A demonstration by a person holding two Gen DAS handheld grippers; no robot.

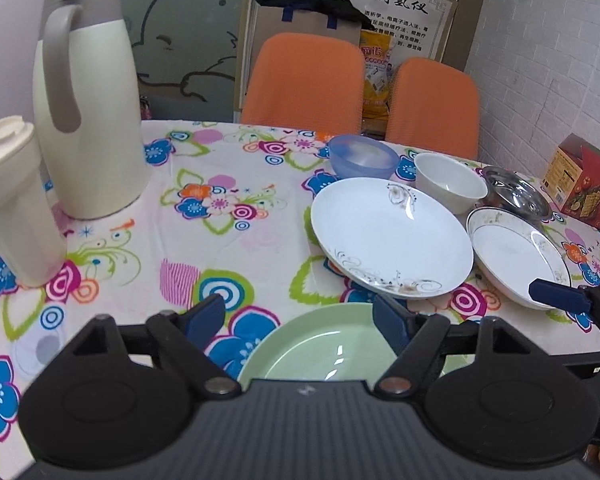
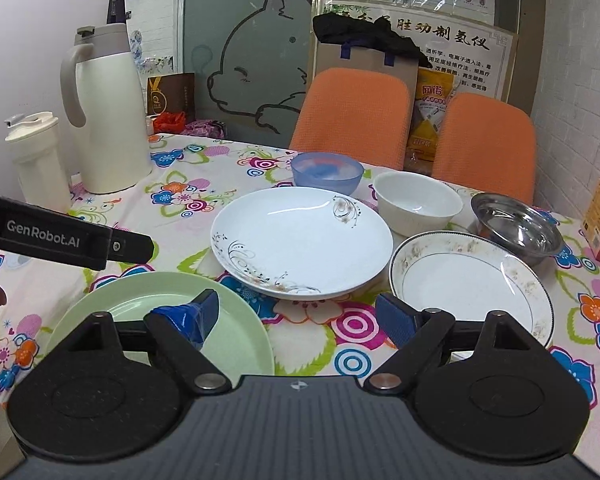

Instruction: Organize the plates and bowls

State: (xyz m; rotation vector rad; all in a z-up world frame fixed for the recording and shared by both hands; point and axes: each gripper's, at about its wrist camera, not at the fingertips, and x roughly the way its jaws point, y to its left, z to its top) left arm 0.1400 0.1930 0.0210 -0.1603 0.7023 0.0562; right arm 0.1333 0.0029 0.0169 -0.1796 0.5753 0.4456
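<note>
Both the left gripper (image 1: 300, 320) and right gripper (image 2: 300, 318) were wide open, holding nothing. The green plate (image 2: 236, 308) sat just before the big white plate (image 2: 300, 240); best to grab its rim gently

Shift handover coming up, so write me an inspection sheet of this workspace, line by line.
Surface: table under a floral cloth, no spills seen.
Job's things: green plate, large white plate, rimmed white plate; blue bowl, white bowl, steel bowl behind them; nothing stacked.
Clutter: thermos jug, lidded cup, red box.
Grippers: left gripper open over the green plate's edge; right gripper open, empty.
Cables: nothing seen.
Surroundings: two orange chairs, posters, frosted glass with a cat drawing.
</note>
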